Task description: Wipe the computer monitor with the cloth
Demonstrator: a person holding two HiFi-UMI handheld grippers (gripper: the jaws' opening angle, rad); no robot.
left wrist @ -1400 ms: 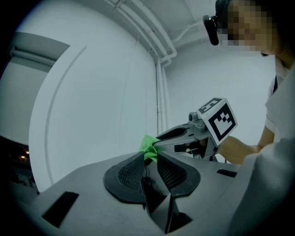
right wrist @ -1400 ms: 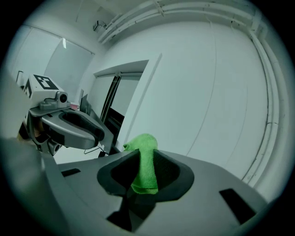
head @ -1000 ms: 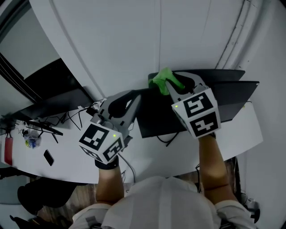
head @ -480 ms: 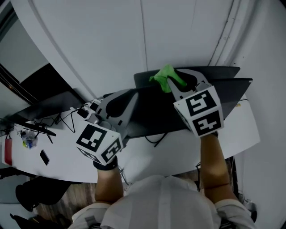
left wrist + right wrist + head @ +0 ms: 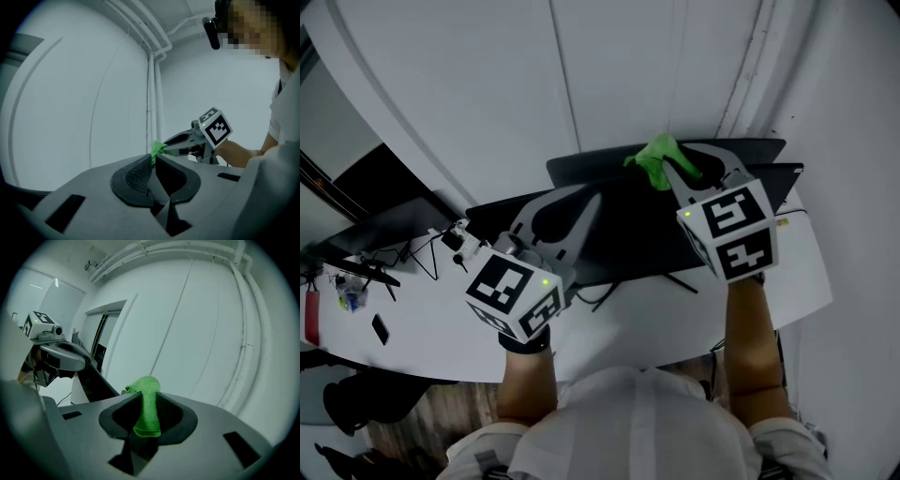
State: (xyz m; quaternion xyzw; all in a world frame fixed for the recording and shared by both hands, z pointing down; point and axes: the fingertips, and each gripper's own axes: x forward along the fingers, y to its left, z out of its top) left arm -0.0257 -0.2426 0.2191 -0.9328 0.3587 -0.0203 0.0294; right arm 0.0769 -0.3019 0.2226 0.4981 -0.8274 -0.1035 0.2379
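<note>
Viewed from above: dark monitor (image 5: pixel 628 239) standing on white desk (image 5: pixel 412 323), at 12 o'clock from the person. Rt tool (image 5: pixel 146 397) clenched on green cloth (image 5: pixel 654 159), pinched mid-fold w/ a tuft poking past the tips, prob. so the soft end meets the screen first. Cloth up at monitor's top edge, approx. 1 o'clock. Lt tool (image 5: pixel 153 161) closed on nothing, hovering over screen's left part at 11 o'clock, apparently clear of the wipe path.

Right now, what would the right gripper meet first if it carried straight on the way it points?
Most likely the white wall: the right gripper, holding the cloth, points just past the monitor, though depth is unclear.
</note>
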